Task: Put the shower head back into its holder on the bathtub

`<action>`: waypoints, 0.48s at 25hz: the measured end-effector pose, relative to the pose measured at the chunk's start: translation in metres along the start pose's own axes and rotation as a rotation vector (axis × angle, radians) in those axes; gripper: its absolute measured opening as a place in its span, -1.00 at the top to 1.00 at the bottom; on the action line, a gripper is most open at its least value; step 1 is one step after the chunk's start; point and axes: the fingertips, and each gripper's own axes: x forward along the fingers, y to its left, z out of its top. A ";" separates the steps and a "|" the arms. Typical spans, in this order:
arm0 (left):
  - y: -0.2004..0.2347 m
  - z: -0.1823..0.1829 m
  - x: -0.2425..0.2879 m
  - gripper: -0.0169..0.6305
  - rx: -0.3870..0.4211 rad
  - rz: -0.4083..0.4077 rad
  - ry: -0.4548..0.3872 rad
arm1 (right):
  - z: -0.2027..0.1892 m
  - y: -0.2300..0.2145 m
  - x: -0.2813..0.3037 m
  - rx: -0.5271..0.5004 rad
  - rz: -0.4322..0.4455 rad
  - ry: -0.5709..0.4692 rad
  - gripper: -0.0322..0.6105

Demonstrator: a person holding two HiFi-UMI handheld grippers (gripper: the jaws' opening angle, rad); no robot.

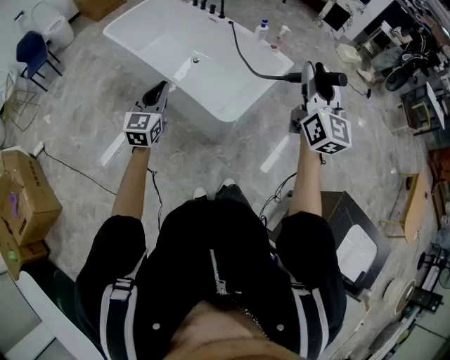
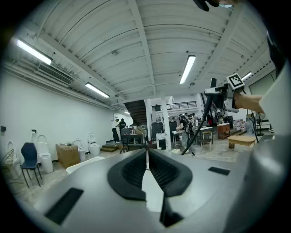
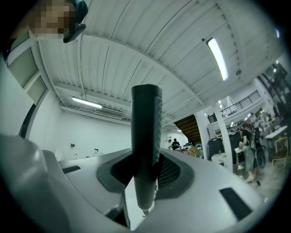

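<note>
The black shower head is a dark stick-shaped handset, clamped in my right gripper to the right of the white bathtub. In the right gripper view the shower head stands upright between the pads, rising well above them. Its black hose runs from the handset back to the dark tap fittings on the tub's far rim. My left gripper is shut with nothing in it, held level near the tub's front edge. In the left gripper view its pads meet, and my right gripper shows far right.
Two bottles stand on the floor past the tub's right end. A cardboard box is at the left, a dark cabinet at my right side, and a blue chair at the far left. People stand far off.
</note>
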 end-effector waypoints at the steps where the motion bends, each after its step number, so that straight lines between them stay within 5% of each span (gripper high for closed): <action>1: -0.001 -0.001 -0.001 0.84 0.003 -0.002 0.002 | -0.002 0.002 -0.001 0.014 -0.002 0.002 0.53; 12: -0.009 -0.005 0.003 0.84 0.012 -0.039 0.008 | -0.023 0.029 -0.001 0.018 0.043 0.056 0.53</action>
